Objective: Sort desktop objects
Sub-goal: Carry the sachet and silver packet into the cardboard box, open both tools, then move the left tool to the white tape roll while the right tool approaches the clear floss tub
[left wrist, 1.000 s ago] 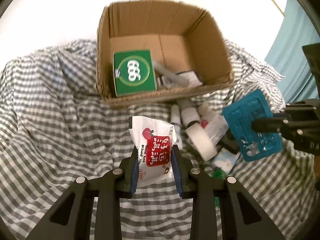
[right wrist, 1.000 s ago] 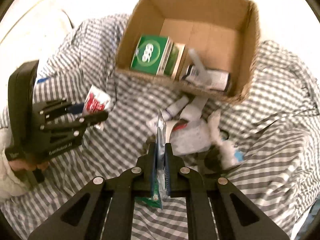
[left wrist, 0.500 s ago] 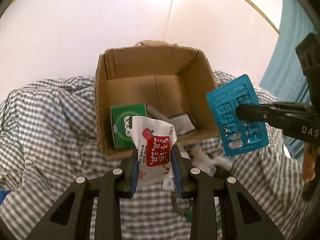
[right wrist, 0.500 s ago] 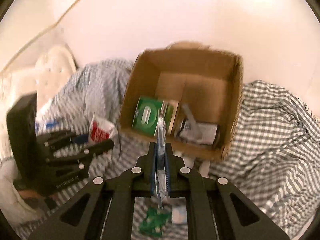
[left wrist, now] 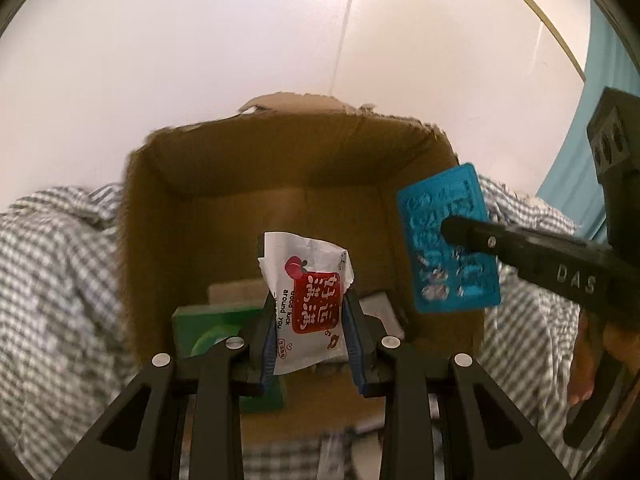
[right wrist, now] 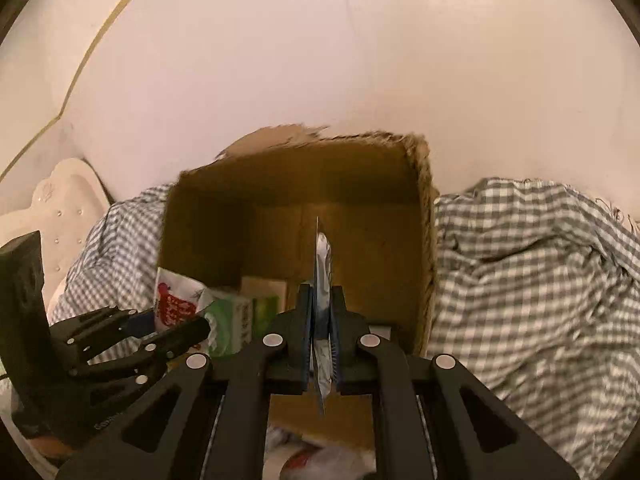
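Observation:
My left gripper (left wrist: 311,318) is shut on a white snack packet with a red label (left wrist: 308,288), held over the near edge of an open cardboard box (left wrist: 280,168). My right gripper (right wrist: 320,312) is shut on a thin blue blister pack (right wrist: 321,264), seen edge-on in its own view and flat-on as the blue blister pack (left wrist: 448,240) at the right of the left wrist view, over the box's right side. In the right wrist view the left gripper (right wrist: 168,320) shows at lower left with the white packet (right wrist: 176,300). A green carton (left wrist: 216,328) lies inside the box.
The box stands on a grey-and-white checked cloth (right wrist: 532,280) against a pale wall. Other small packages lie on the box floor beside the green carton (right wrist: 232,320). A teal curtain (left wrist: 600,120) hangs at the right. Loose packets (right wrist: 312,456) lie on the cloth in front of the box.
Both grippers have travelled forward and slightly up from above the cloth to the box's opening, each keeping its item. The box now fills the middle of both views.

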Motion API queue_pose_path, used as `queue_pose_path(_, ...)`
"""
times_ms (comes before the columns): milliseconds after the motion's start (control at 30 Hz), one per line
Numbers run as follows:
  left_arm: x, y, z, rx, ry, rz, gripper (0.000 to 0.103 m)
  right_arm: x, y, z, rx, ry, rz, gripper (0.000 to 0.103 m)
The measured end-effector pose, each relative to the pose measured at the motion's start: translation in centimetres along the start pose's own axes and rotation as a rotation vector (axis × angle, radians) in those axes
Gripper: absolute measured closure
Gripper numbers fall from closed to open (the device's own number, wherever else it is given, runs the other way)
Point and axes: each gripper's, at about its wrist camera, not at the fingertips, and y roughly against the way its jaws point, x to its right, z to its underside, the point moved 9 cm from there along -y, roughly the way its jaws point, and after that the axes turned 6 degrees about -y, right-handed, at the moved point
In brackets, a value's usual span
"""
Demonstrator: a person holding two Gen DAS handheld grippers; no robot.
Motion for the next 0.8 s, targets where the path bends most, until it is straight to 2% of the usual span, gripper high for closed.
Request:
queue_pose_path(233,0.7,-4.9,-1.3,-0.021,-0.02,0.029,0.073,1.4,-2.9,-1.1,0.0,0.029,-0.014,0.096)
queue_pose_path(300,0.9,-5.4,-1.3,-0.026,-0.018,0.03,0.062,1.2,-3.0,-1.3,0.019,0.05,-0.014,0.096)
queue_pose_path(333,0.9,-5.4,-1.1,-0.036,-0.019,0.04,0.046,1.0,-2.9,-1.4,0.031,0.066,-0.006,0.095)
queue_pose_path(367,0.7,-5.4,-0.9,-0.043,-0.014,0.047,0.032,0.7,-2.8,-1.5,0.032,0.094,-0.009,0.084)
queue_pose_path(400,0.6,-5.2,-0.8,-0.042,-0.008,0.051,0.028,0.5,-2.7,-1.7,0.041,0.105,0.001,0.07)
queue_pose_path(433,0.4,-4.9,-0.6,-0.039,0.004,0.056,0.024,0.6,-2.4,-2.0,0.053,0.106,0.015,0.04)
queue_pose_path(467,0.1,-4.6,-0.5,-0.04,0.016,0.053,0.021,0.5,-1.9,-2.3,0.072,0.094,0.005,0.031)
queue_pose_path(533,-0.6,-3.7,-0.1,-0.06,0.036,0.04,0.021,0.1,-0.9,-2.6,0.092,0.074,-0.031,0.031)
queue_pose_path(800,-2.1,3.9,-0.1,-0.036,0.05,-0.019,0.021,-1.0,5.1,-2.8,0.075,0.149,-0.008,0.031)
